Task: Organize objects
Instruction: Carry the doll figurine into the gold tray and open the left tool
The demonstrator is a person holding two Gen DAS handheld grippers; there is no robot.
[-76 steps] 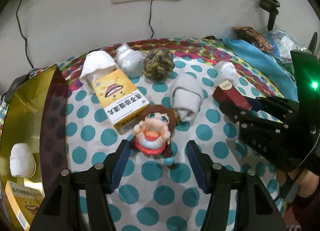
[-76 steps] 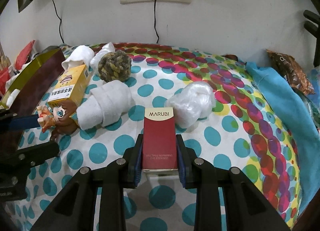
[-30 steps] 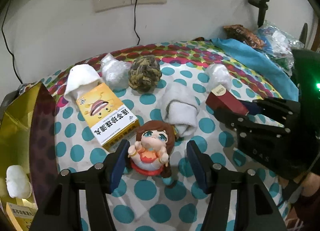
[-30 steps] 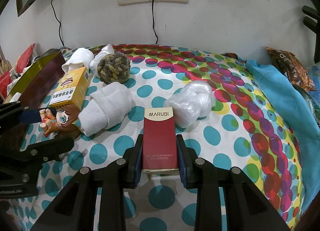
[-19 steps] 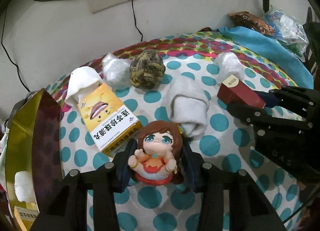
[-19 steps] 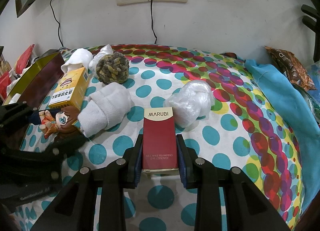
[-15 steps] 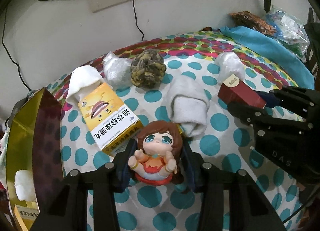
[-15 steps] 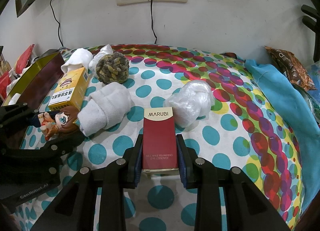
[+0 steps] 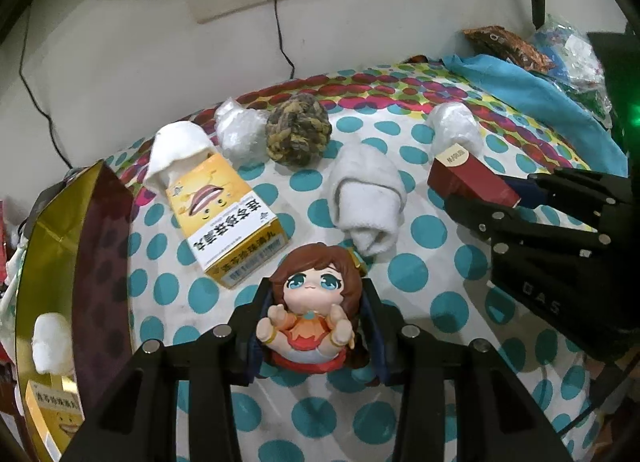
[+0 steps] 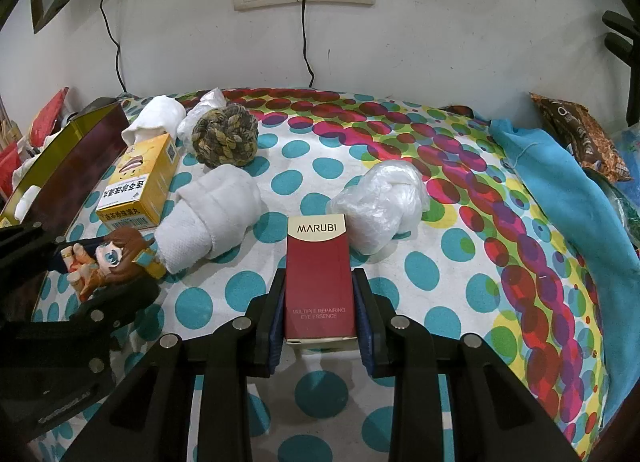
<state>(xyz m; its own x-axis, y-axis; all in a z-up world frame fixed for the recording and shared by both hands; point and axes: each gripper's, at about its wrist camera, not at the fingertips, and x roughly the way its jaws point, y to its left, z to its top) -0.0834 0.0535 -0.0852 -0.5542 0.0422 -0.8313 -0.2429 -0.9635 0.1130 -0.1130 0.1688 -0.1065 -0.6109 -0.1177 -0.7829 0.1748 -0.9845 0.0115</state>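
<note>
The left gripper (image 9: 314,326) has its jaws closing on a glossy, round-headed doll (image 9: 310,310) at the near edge of the dotted cloth (image 9: 420,230), its pads against the doll's sides. The right gripper (image 10: 320,316) clamps a smooth red carton (image 10: 320,278). Beyond lie a rolled towel (image 9: 366,204), a rope ball (image 9: 298,134), a yellow box (image 9: 226,218) and crinkled plastic (image 10: 380,200).
</note>
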